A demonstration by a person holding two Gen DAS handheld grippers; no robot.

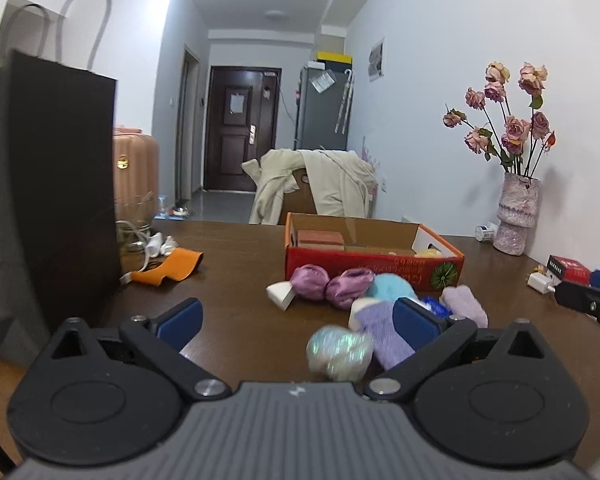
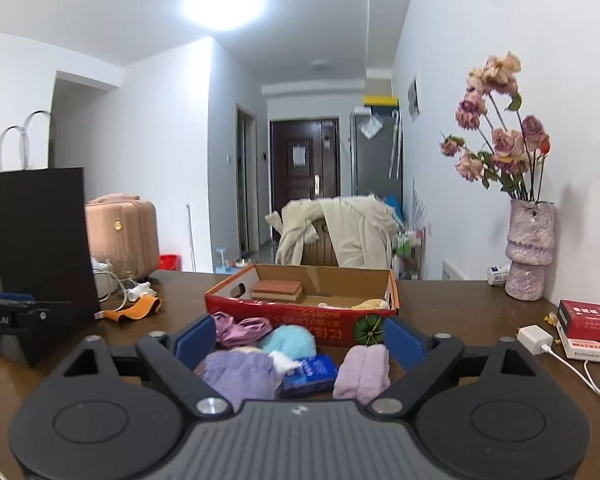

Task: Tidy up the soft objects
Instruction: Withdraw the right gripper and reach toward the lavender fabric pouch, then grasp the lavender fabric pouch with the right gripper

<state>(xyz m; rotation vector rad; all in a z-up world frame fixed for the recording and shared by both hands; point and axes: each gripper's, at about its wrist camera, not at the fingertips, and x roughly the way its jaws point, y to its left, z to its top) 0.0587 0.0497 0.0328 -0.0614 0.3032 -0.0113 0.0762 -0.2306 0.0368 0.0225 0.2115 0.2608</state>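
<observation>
Right wrist view: both the right tool (image 2: 300,340) and left tool (image 1: 296,316) are spread wide and empty, so the soft objects (image 2: 296,360) heaped just before the cardboard box (image 2: 300,314) on the tabletop (image 2: 460,320) should be gripped singly, gently.

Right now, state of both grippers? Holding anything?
Left gripper: jaws wide open, holding nothing; the iridescent ball lies loose between them.
Right gripper: jaws wide open, holding nothing; soft items sit on the table between them.
</observation>
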